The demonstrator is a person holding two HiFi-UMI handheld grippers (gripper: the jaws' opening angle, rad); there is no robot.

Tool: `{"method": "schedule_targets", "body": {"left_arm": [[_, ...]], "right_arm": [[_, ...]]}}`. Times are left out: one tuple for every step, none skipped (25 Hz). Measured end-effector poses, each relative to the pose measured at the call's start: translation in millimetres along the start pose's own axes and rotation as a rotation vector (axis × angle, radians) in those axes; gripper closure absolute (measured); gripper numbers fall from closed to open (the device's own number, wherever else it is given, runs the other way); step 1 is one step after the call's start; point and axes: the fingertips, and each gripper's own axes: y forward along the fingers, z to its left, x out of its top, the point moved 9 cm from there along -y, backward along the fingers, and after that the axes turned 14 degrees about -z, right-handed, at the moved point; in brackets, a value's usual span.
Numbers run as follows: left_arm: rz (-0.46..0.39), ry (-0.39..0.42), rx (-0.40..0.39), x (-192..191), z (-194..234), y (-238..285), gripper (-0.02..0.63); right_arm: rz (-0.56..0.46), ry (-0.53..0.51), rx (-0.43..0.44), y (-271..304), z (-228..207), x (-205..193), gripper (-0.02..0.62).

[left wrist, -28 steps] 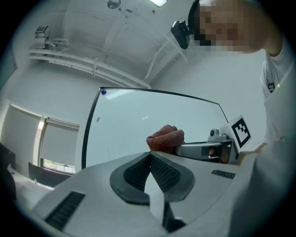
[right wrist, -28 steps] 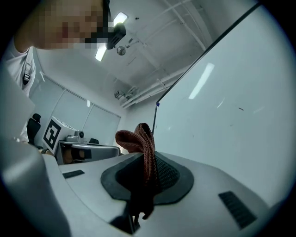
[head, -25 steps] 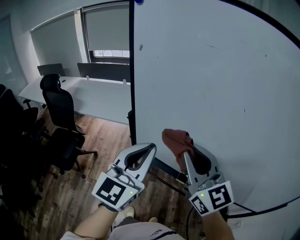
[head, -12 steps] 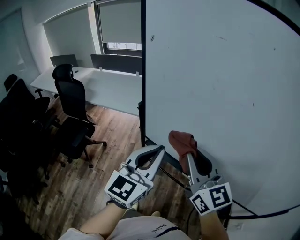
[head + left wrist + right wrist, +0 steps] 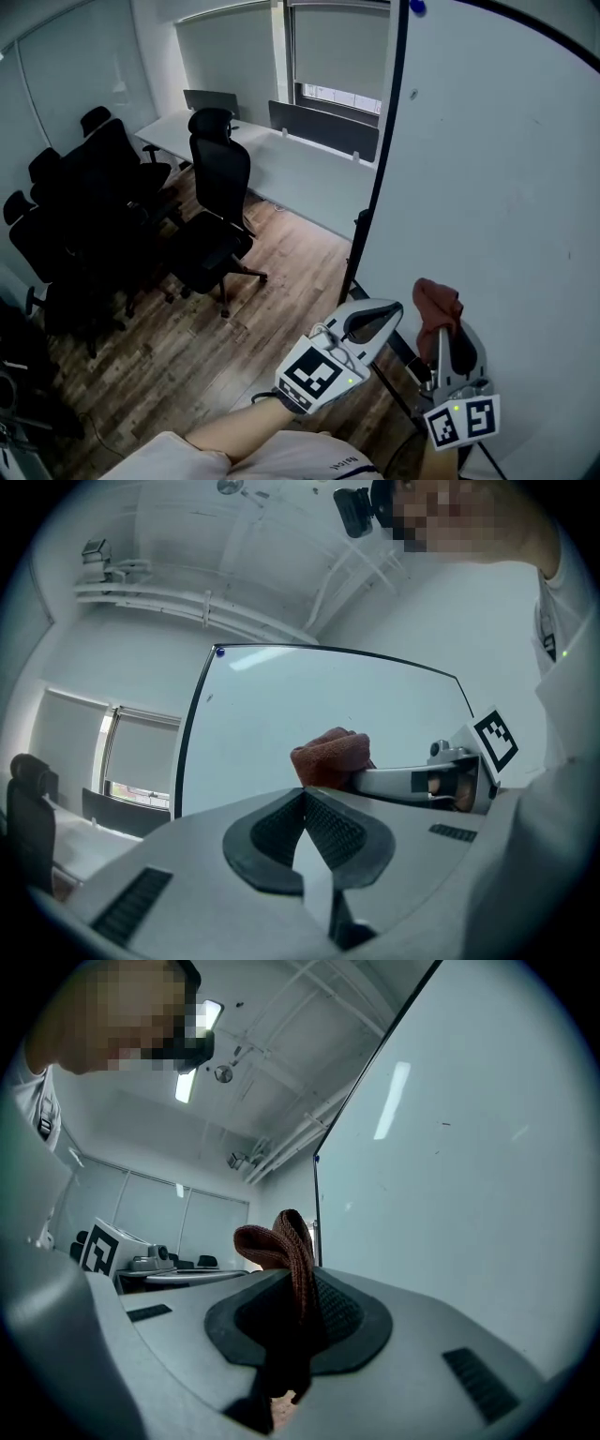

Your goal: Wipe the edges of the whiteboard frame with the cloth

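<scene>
Fingers of right gripper clenched on cloth; left gripper fingers pressed together

No readable text; small print on the shirt seems too blurred

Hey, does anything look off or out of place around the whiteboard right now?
Nothing stands out. The cloth is bunched in the shut right gripper near the whiteboard, whose frame looks straight; the left gripper is shut and empty.
</scene>
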Motion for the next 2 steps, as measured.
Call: {"method": "schedule_targets", "body": {"left_arm": [[0.000,-0.001,-0.001,0.2,-1.4,0.2,0.597],[0.001,-0.003,-0.001,0.5,-2.8,0.4,0.597]], "right_arm": [[0.002,0.000,0.000,-0.9,0.1,0.8,0.541],[0.004,0.000,0.000,-1.8,0.3,1.7,0.541]]}}
